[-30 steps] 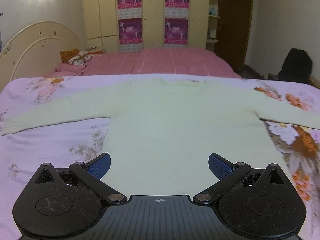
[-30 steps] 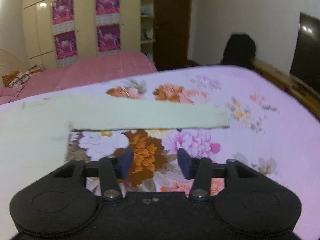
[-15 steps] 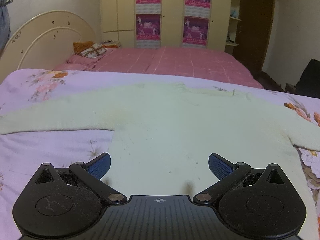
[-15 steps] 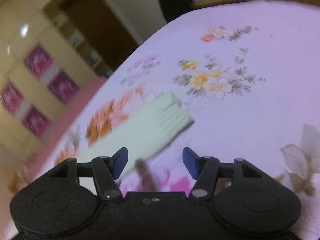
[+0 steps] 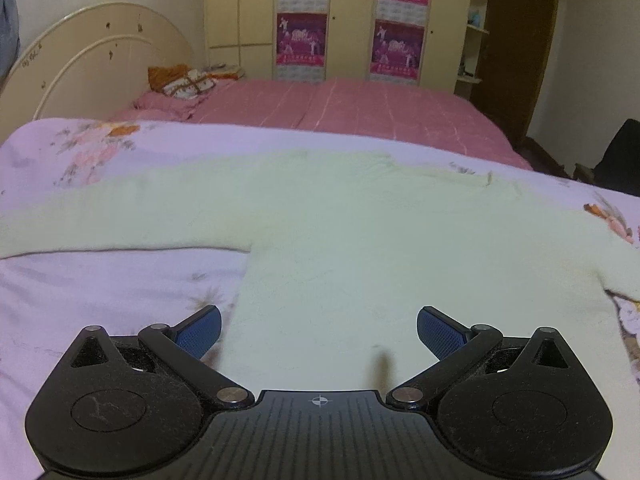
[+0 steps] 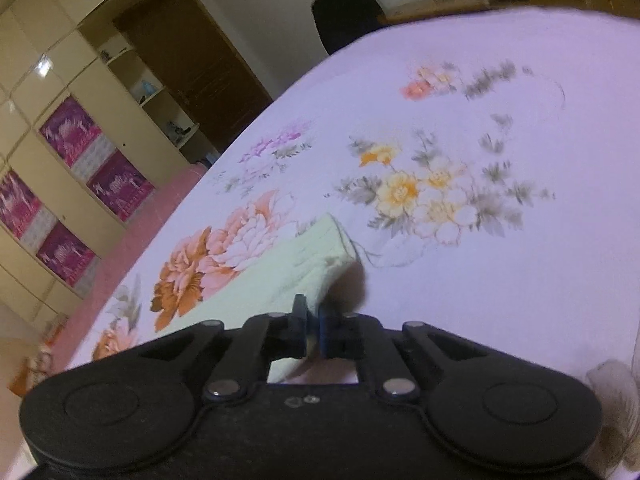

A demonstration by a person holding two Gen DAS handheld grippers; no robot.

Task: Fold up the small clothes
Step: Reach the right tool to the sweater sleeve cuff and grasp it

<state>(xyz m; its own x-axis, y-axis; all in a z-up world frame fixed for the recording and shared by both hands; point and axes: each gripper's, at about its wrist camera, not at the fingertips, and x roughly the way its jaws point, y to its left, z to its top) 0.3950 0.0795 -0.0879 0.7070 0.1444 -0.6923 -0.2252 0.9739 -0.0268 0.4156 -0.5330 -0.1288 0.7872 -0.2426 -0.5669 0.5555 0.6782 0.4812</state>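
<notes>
Right tool [image 6: 313, 322] is pinching the sweater's [image 5: 360, 248] limp sleeve [image 6: 288, 276] near its cuff, having just closed, while left tool [image 5: 318, 334] is hovering wide open, empty.

I am counting one pale green sweater [image 5: 360, 240] lying on one floral bedspread [image 5: 100, 292]. I am seeing two grippers: the left gripper [image 5: 318, 330] and the right gripper [image 6: 313, 322], each having two fingers. Behind, I am counting four purple posters [image 5: 301, 40] on the wardrobe [image 5: 240, 20], one pink bed [image 5: 360, 108] and one dark chair [image 6: 344, 16].
</notes>
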